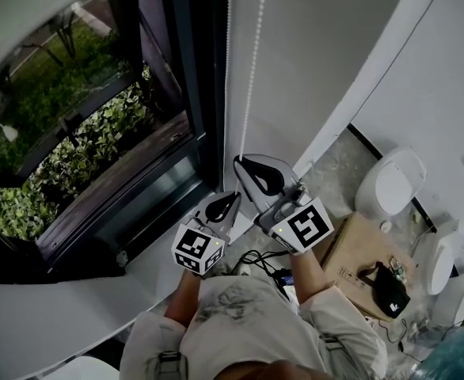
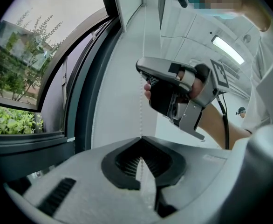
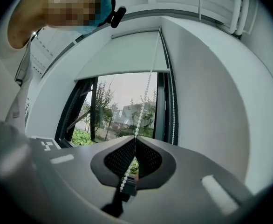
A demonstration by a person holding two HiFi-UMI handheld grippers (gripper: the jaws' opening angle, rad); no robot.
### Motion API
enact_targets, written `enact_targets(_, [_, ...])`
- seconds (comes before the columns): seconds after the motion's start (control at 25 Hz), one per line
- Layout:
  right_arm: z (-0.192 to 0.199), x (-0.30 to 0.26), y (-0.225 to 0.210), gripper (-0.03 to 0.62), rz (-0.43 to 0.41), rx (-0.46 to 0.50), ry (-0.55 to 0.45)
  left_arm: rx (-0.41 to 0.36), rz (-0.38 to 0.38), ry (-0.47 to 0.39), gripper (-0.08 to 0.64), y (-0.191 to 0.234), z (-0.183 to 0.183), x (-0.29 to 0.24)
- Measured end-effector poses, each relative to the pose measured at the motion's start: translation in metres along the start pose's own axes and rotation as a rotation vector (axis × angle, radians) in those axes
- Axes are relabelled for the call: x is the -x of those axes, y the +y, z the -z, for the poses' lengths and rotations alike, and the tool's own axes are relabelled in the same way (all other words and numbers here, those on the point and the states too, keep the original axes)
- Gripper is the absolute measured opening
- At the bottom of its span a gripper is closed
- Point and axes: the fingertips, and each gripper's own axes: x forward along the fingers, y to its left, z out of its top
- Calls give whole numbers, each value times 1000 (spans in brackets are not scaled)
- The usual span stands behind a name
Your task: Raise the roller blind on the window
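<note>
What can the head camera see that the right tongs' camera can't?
Only the head view shows the left tongs and a cardboard box lying low on the right. Only the right gripper view shows the roller blind, covering just the top of the window, and a building outside. Both show that window and the right tongs shut on the bead chain.
</note>
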Motion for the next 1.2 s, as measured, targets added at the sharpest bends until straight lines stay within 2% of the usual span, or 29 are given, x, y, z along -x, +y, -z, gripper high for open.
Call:
enact_targets(0.8, [72,12,14,9,15,-70,130,49,-14,84,11,12,71,-3])
enact_targets(1.2, [95,19,23,10,18,-92,172,74,-8,116,11,12,97,1])
